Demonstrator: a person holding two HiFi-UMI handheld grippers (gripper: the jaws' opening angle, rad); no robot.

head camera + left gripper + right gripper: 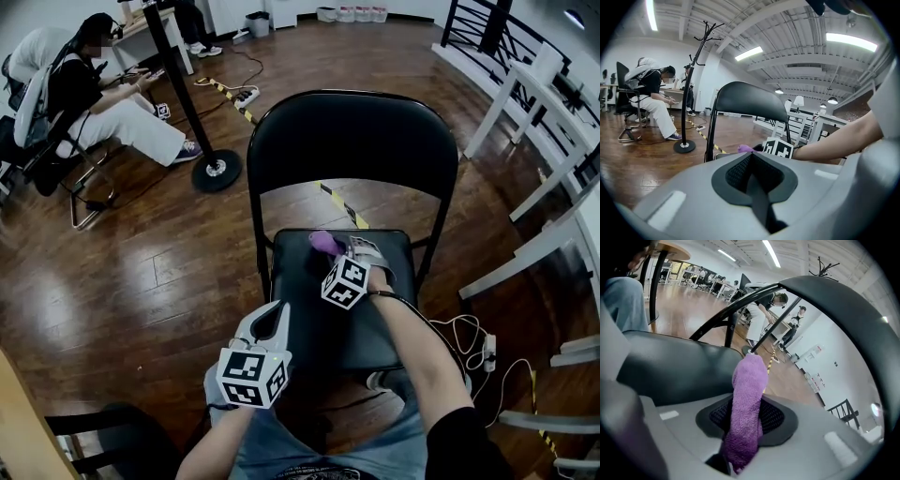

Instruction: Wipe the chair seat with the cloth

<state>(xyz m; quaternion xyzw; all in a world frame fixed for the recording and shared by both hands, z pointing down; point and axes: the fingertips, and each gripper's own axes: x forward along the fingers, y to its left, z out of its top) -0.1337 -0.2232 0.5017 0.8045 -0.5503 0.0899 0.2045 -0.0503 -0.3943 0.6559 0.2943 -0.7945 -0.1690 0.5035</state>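
Cloth (749, 380) purple, rolled; pinched in right hand-held gripper (354, 249); left hand-held gripper (277, 314) pressed together.

The head camera looks steeply down from above the black folding chair (352, 159), its seat (309, 319) close beneath. The camera on the left claw (274, 321) rides low by the seat's front edge. It faces level across the room, past the backrest toward the coat stand (686, 93) and a seated person (651, 98); the head view shares both. The camera on the right claw (345, 247) lies very near the seat, tilted, with the purple cloth (747, 413) filling its foreground. All three views catch that cloth.
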